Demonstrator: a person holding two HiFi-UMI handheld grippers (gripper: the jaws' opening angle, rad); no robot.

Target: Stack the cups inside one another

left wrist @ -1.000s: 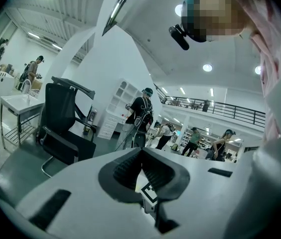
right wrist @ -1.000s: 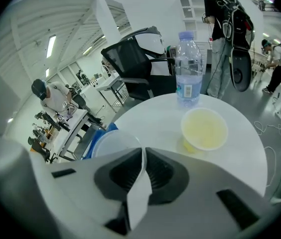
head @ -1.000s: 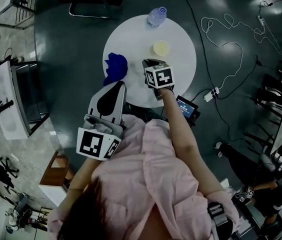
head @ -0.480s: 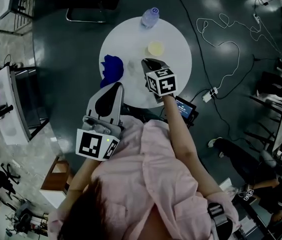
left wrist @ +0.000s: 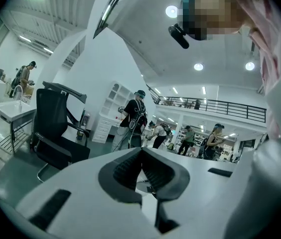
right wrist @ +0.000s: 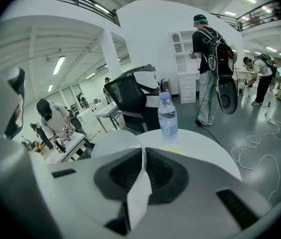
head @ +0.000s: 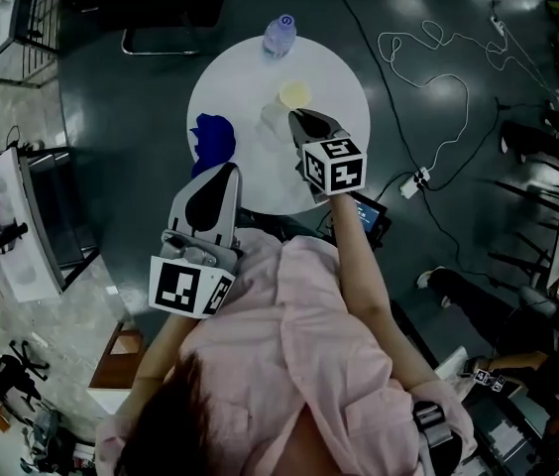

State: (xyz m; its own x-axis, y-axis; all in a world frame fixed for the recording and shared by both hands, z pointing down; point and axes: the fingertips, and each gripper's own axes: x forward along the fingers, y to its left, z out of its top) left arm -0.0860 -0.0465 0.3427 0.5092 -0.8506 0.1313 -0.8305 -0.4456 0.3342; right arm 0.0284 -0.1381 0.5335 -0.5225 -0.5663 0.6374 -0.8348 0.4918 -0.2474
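White round desk point(head: 235, 82) is sitting upper centre. Over it, the right gripper point(head: 295, 120) is pinching a pale cup point(right wrist: 113, 143) by its wall. The left gripper point(left wrist: 141, 159) is hanging pressed together, empty. Centring the cup level above the yellow cup point(head: 294, 93) looks wise.

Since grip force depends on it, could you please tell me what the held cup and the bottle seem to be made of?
The cup looks like thin matt white plastic or paper: its wall, pinched in the right tool, is sheet-thin. The bottle looks like clear glossy plastic: it is see-through.
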